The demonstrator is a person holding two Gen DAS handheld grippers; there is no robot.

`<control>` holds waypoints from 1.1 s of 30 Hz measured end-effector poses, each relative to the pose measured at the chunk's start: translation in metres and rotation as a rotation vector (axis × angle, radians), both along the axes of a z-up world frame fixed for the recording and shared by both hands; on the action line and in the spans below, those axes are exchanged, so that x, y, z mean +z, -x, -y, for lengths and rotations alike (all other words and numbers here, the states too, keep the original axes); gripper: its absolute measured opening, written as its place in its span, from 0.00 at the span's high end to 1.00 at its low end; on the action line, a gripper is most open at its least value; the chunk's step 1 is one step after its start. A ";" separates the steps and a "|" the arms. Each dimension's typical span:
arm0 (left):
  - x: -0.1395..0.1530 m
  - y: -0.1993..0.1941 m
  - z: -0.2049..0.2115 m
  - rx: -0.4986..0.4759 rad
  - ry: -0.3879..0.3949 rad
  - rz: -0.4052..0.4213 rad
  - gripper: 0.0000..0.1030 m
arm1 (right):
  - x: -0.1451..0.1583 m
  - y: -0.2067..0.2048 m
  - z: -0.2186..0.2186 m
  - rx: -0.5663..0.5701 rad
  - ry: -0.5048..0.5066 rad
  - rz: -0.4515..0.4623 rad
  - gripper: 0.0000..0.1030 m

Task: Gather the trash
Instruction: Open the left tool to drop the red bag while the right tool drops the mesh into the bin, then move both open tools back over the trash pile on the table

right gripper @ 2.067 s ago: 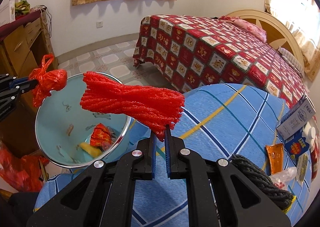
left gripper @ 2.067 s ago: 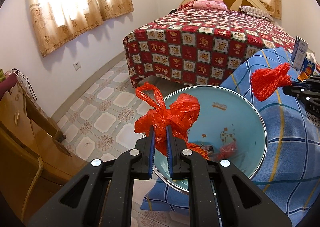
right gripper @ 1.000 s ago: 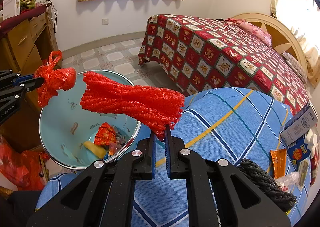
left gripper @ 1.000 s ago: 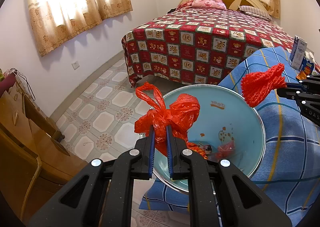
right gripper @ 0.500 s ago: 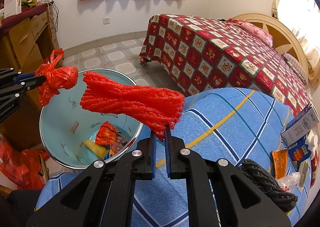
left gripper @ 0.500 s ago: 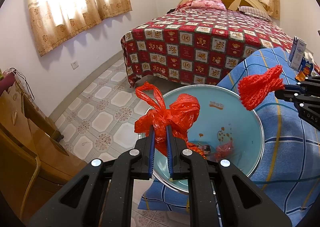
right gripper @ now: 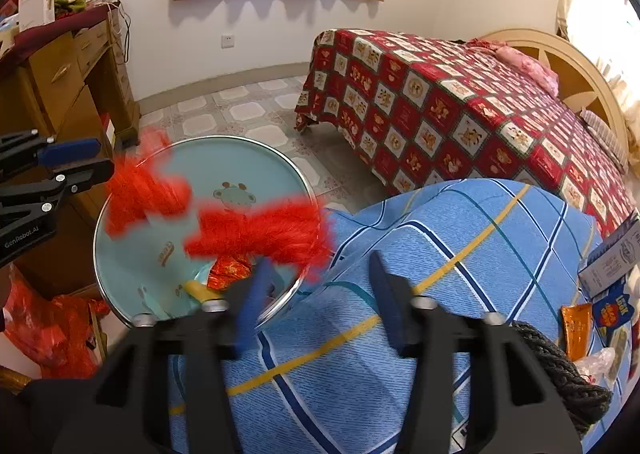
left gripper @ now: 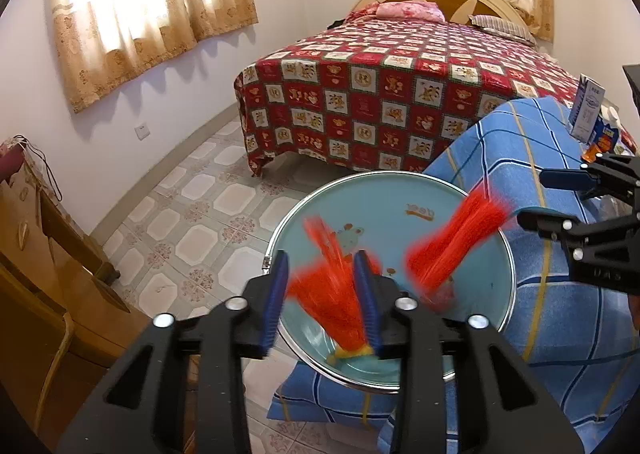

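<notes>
above the pale blue bin (left gripper: 472, 206): two items in free fall, both blurred. red plastic bag (left gripper: 332, 290), thin film, crumpled and knotted, between the parting jaws of the left gripper (left gripper: 322, 296), pads off it. red mesh net (right gripper: 260, 234), soft stretchy netting, bunched long, over the bin's rim, ahead of the right gripper (right gripper: 316, 294), jaws opening with nothing between. both likely featherweight, limp, non-fragile; best pinched at a knot or gathered end. beside the bin: blue checked cloth (right gripper: 460, 254).
</notes>
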State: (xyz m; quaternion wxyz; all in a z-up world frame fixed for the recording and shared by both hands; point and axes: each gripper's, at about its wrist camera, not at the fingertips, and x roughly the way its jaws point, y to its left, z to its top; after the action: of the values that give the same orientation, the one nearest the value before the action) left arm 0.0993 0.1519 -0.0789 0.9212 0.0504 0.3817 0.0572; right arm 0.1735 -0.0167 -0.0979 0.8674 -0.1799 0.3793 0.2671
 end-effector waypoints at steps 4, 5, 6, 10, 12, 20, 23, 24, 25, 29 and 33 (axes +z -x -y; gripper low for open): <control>-0.002 -0.001 -0.004 0.016 0.008 -0.003 0.51 | 0.001 0.005 0.006 -0.016 -0.005 0.004 0.46; -0.003 -0.002 -0.005 0.018 0.012 -0.008 0.50 | 0.002 0.006 0.008 -0.018 -0.008 0.007 0.46; -0.006 -0.002 -0.003 0.020 0.021 -0.016 0.49 | 0.005 0.013 0.016 -0.025 -0.015 0.017 0.44; -0.016 -0.003 0.010 -0.017 0.043 -0.050 0.47 | 0.014 0.035 0.049 -0.067 -0.044 0.049 0.41; -0.022 -0.003 0.026 -0.058 0.049 -0.071 0.47 | 0.021 0.053 0.081 -0.114 -0.060 0.072 0.40; -0.037 0.005 0.091 -0.192 0.000 -0.100 0.39 | 0.040 0.091 0.206 -0.395 -0.136 0.145 0.37; -0.033 0.005 0.102 -0.195 -0.010 -0.086 0.38 | 0.042 0.084 0.231 -0.461 -0.166 0.167 0.37; -0.031 0.005 0.101 -0.188 -0.010 -0.081 0.33 | 0.042 0.078 0.238 -0.486 -0.174 0.175 0.37; -0.028 0.005 0.100 -0.176 -0.010 -0.072 0.28 | 0.041 0.072 0.241 -0.506 -0.174 0.180 0.37; -0.024 0.002 0.091 -0.137 -0.013 -0.064 0.27 | 0.029 0.035 0.244 -0.605 -0.122 0.177 0.37; -0.027 -0.002 0.081 -0.106 -0.011 -0.079 0.25 | 0.014 0.033 0.215 -0.472 -0.118 0.120 0.37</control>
State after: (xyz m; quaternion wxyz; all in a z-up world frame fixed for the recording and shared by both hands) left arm 0.1016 0.0704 -0.1059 0.9068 0.0779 0.4142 0.0081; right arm 0.1400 -0.2321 -0.0836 0.9357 -0.0508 0.3423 0.0678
